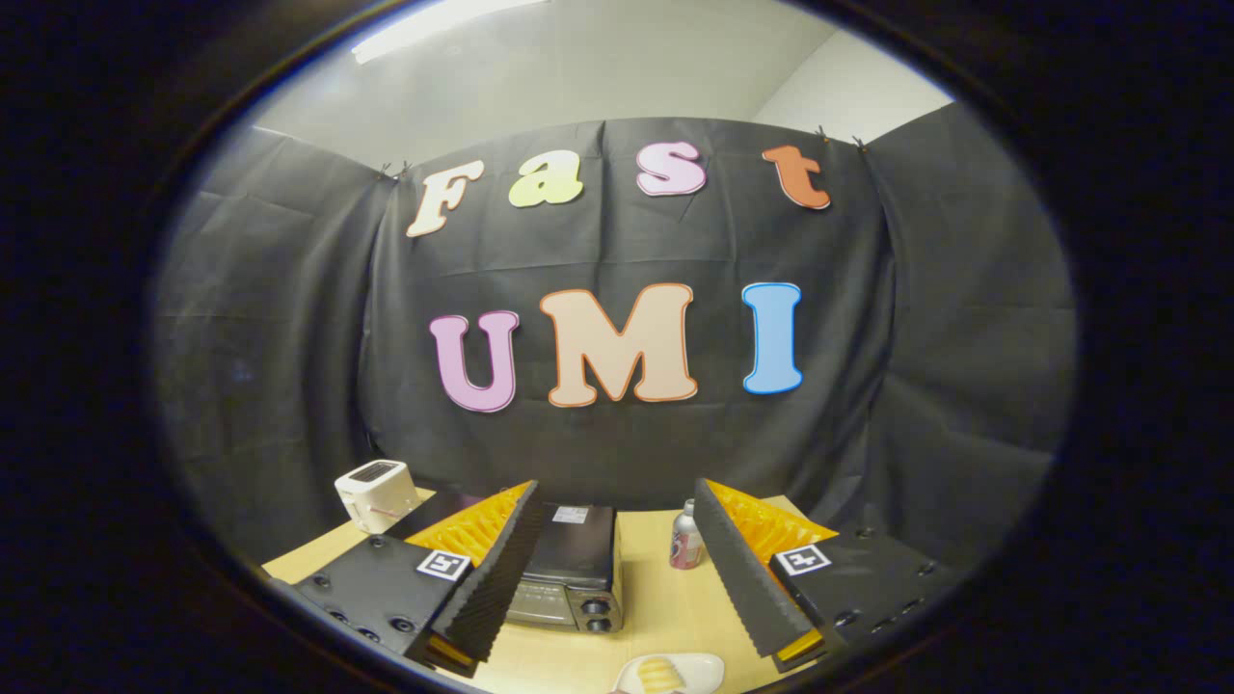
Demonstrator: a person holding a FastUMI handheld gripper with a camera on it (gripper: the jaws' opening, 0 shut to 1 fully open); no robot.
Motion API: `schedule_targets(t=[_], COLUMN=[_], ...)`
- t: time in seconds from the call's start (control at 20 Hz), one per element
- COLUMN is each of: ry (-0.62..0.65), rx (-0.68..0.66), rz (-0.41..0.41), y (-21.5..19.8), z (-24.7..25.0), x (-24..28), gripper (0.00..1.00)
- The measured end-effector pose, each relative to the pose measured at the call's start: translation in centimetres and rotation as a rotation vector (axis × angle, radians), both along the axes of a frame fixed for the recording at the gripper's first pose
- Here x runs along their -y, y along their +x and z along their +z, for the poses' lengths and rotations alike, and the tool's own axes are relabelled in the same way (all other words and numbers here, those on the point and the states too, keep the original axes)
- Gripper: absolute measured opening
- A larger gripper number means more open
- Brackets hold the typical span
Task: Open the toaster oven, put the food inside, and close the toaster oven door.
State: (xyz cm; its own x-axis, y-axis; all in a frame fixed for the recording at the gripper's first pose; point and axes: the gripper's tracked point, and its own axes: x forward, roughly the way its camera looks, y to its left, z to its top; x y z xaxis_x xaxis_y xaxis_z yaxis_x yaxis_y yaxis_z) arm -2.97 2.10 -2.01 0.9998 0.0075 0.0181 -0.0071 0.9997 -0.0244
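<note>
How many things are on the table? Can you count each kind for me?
Toaster oven: 1, dark, between the open gripper fingers.
White toaster: 1, beyond the fingers, at the back of the table.
Can: 1, beside the toaster oven.
Plate of food: 1, nearest, below the fingers.
Total: 4

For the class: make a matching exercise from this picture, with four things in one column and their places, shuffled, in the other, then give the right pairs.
Things:
1. toaster oven
2. white toaster
3. can
4. plate of food

Places:
A. nearest, between the open gripper fingers
B. far corner of the table, beyond one finger
C. ahead, beside one finger, door shut
D. standing upright beside the other finger

Pairs: 1-C, 2-B, 3-D, 4-A
</note>
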Motion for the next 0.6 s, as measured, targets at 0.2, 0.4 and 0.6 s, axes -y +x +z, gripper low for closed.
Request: schedule_targets(t=[0.2,0.4,0.6], ry=[-0.006,-0.011,-0.012], rx=[-0.009,-0.045,-0.067], rz=[0.034,0.077,0.125], y=[0.6,2.1,3.9], z=[-2.9,-6.7,-9.6], x=[-2.3,-5.7,-9.4], gripper=[0.99,0.99,0.99])
